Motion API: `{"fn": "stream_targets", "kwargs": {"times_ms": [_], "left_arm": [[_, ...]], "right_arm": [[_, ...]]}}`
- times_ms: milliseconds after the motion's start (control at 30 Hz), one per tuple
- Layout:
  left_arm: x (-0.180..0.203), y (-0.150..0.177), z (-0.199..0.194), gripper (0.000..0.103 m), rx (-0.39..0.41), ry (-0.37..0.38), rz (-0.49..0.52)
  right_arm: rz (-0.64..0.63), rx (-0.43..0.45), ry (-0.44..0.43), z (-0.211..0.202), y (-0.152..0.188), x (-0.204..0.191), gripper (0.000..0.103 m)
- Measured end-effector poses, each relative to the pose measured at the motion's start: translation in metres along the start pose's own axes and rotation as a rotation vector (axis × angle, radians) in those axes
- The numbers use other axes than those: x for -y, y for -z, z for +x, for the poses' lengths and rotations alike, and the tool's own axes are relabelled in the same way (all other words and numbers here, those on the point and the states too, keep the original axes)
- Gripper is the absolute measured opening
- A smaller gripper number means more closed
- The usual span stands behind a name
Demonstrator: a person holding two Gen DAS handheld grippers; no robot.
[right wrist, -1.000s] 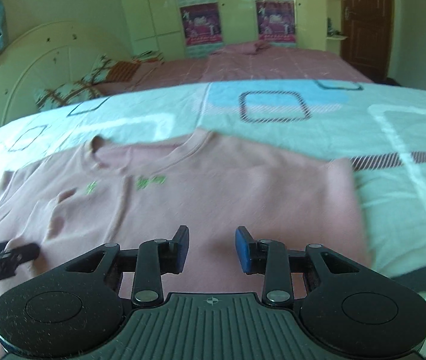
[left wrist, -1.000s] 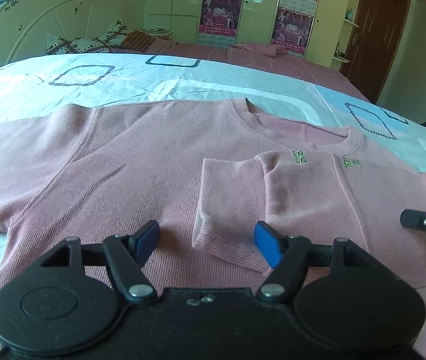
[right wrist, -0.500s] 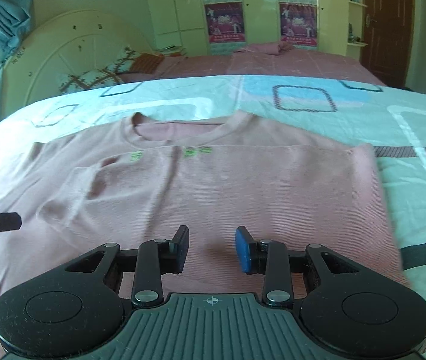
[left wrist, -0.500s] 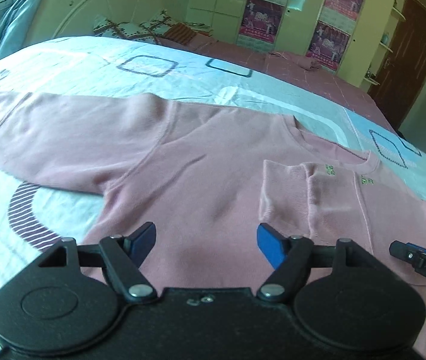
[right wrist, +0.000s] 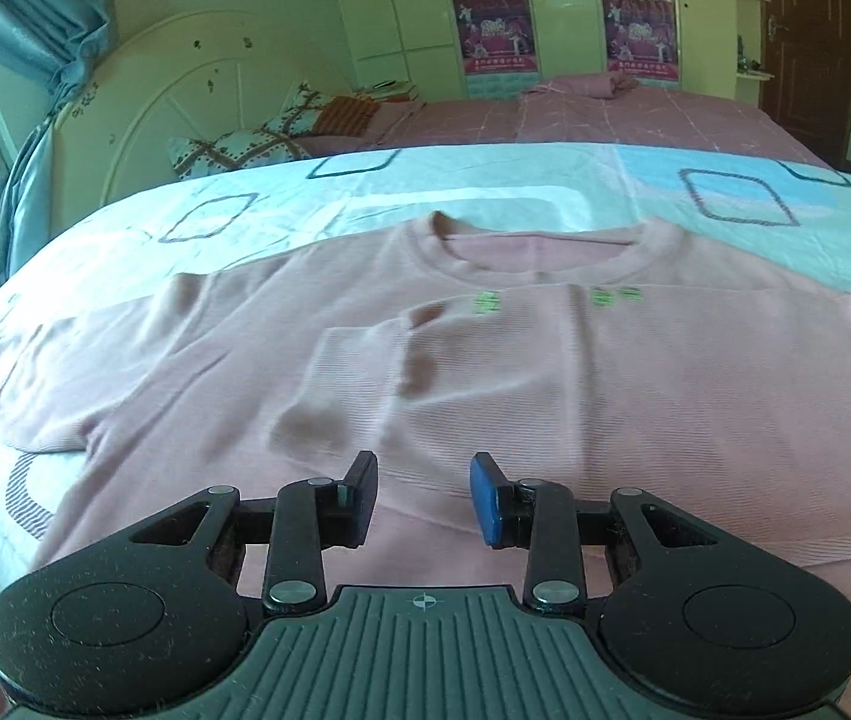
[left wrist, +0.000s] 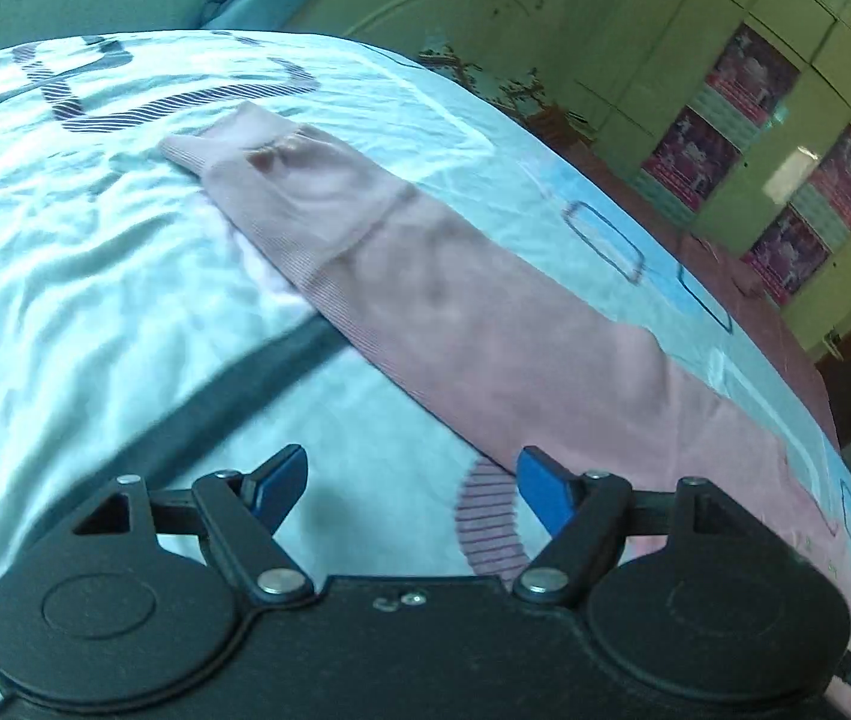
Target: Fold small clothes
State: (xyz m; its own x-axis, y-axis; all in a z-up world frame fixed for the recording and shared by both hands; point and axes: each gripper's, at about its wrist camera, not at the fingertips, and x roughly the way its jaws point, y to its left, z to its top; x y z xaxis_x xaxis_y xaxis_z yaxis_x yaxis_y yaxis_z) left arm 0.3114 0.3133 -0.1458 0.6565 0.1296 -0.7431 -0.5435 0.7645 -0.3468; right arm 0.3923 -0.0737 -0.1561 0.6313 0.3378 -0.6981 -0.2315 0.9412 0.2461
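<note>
With the left gripper (left wrist: 410, 483) jaws widening, empty, and the right gripper (right wrist: 423, 498) part-open, empty, a careless pinch at the sleeve (left wrist: 425, 276) could snag the bedsheet (left wrist: 65, 276) too.

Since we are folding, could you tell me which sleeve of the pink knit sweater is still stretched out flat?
The left gripper's side sleeve lies extended; the other sleeve is folded across the chest.
</note>
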Motion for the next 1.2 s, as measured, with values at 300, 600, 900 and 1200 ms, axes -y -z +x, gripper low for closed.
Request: {"fn": "stream_targets", "kwargs": {"times_ms": [300, 600, 900, 1200], "left_arm": [[-0.070, -0.074, 0.051, 0.070, 0.017, 0.090, -0.151], [-0.089, -0.110, 0.096, 0.035, 0.078, 0.175, -0.243], [-0.075, -0.115, 0.079, 0.006, 0.144, 0.218, -0.170], [0.062, -0.091, 0.016, 0.006, 0.176, 0.448, 0.189]], "right_arm": [[0.007, -0.001, 0.044, 0.030, -0.006, -0.064, 0.034], [0.042, 0.014, 0.138, 0.046, -0.017, -0.071, 0.034], [0.046, -0.044, 0.173, 0.065, -0.012, -0.066, 0.034], [0.072, -0.021, 0.075, 0.058, -0.012, -0.059, 0.034]]}}
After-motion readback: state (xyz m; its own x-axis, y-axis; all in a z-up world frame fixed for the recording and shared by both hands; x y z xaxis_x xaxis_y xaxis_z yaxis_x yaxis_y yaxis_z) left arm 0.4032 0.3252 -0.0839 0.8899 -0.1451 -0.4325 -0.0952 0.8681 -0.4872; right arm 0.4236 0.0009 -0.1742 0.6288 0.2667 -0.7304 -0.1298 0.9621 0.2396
